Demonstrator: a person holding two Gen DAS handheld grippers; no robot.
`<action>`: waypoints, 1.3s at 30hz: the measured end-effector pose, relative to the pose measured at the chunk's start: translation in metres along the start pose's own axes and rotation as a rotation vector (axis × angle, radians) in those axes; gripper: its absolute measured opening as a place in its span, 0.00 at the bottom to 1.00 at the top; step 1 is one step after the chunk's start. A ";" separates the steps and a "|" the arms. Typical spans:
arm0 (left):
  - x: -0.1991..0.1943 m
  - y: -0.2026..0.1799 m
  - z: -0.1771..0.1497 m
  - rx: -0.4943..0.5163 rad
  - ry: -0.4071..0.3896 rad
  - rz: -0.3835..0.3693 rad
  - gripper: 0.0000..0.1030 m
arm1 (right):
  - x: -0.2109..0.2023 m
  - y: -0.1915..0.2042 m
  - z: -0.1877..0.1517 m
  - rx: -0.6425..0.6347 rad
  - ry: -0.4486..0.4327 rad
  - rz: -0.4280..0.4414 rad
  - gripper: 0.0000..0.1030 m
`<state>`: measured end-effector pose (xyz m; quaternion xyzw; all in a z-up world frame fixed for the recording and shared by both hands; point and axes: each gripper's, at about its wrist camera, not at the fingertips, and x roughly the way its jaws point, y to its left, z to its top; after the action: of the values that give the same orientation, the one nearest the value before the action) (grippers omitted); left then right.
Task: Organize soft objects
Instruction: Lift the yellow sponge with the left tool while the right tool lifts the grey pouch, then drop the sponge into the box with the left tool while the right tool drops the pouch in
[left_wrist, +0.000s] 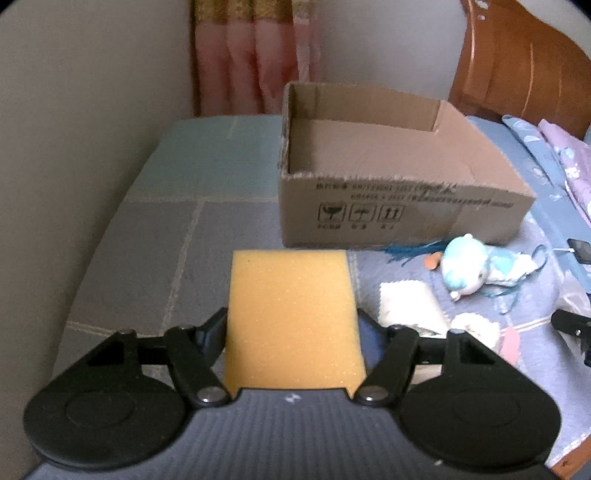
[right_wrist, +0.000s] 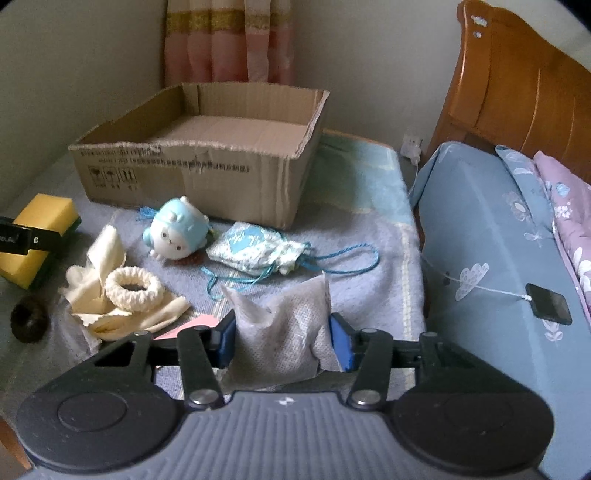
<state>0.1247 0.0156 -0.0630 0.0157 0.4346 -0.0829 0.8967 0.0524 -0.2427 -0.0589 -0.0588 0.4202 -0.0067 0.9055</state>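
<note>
The left gripper is clamped on a yellow sponge, its pads pressed against the sponge's two sides; in the right wrist view the same sponge shows at nine o'clock with a dark green underside, seemingly held clear of the bedspread, though the angle there is poor. The right gripper is closed on a grey mesh pouch, which bunches up between the blue pads.

The cardboard box stands open at eleven to twelve o'clock in the right wrist view, and as far as its floor shows, nothing is in it yet. In front of it on the bedspread lie the pale blue plush toy, a small drawstring bag with a blue cord, a cream scrunchie on top of a cream cloth, and a dark hair tie at eight o'clock. A phone on its cable rests on the blue pillow at three o'clock.

So the step in hand looks like the carry — both grippers loaded, neither over the box. The next move calls for lifting each item over the near wall, which stands at twelve to one o'clock from the left gripper, and letting go only once inside — one hand at a time, I would judge, so the two don't crowd the opening.
</note>
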 end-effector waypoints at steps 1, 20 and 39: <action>-0.004 0.000 0.001 0.004 -0.005 -0.001 0.67 | -0.003 -0.001 0.001 -0.001 -0.006 0.000 0.54; -0.014 -0.036 0.136 0.101 -0.143 -0.124 0.67 | -0.048 0.003 0.071 -0.045 -0.168 0.158 0.54; 0.000 -0.031 0.128 0.102 -0.108 -0.116 0.99 | -0.013 0.001 0.131 -0.090 -0.158 0.133 0.54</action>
<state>0.2188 -0.0280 0.0183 0.0318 0.3811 -0.1574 0.9105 0.1433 -0.2278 0.0349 -0.0715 0.3506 0.0769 0.9306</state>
